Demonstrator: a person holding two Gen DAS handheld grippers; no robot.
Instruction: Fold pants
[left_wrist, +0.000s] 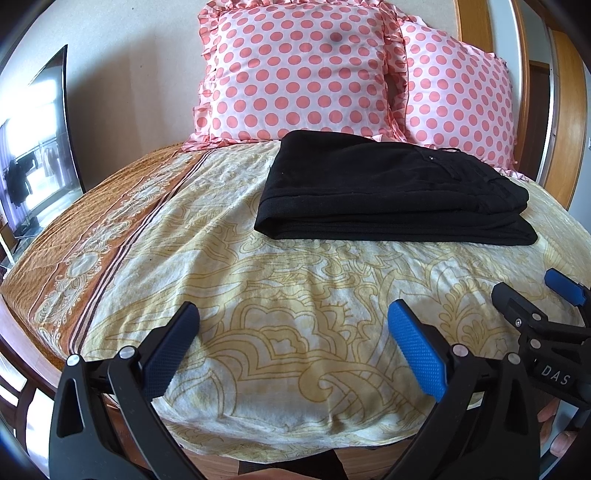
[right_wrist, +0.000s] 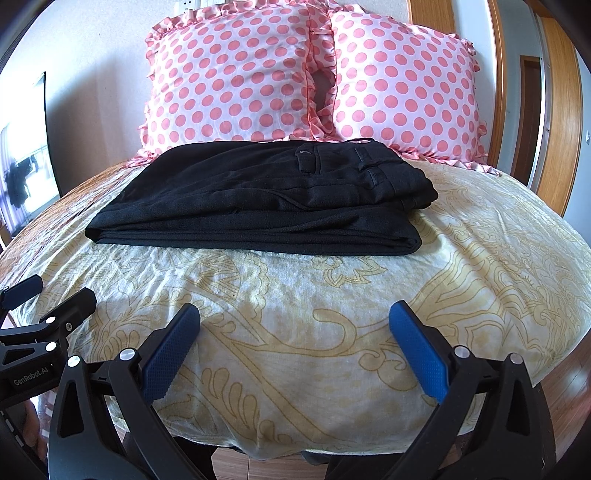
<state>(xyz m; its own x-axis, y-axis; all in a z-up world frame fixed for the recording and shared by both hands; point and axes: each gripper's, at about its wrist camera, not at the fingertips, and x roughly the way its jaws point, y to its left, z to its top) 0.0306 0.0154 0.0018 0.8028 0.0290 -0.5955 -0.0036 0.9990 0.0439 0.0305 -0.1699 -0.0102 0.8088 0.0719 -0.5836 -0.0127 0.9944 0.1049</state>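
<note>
Black pants (left_wrist: 391, 192) (right_wrist: 258, 199) lie folded in a flat stack on the bed, just in front of the pillows, waistband and belt loops to the right. My left gripper (left_wrist: 295, 314) is open over the near part of the sheet, well short of the pants, with nothing between its blue pads. My right gripper (right_wrist: 295, 314) is open too, held back from the pants above the bed's near edge. In the left wrist view the right gripper (left_wrist: 532, 291) shows at the right edge; in the right wrist view the left gripper (right_wrist: 48, 295) shows at the left edge.
A cream sheet with a yellow floral print (left_wrist: 280, 280) (right_wrist: 332, 295) covers the bed, with an orange border strip (left_wrist: 96, 236) on the left. Two pink polka-dot pillows (left_wrist: 295, 70) (right_wrist: 236, 77) lean at the head. A dark screen (left_wrist: 37, 140) stands left; a wooden door frame (right_wrist: 554, 110) is right.
</note>
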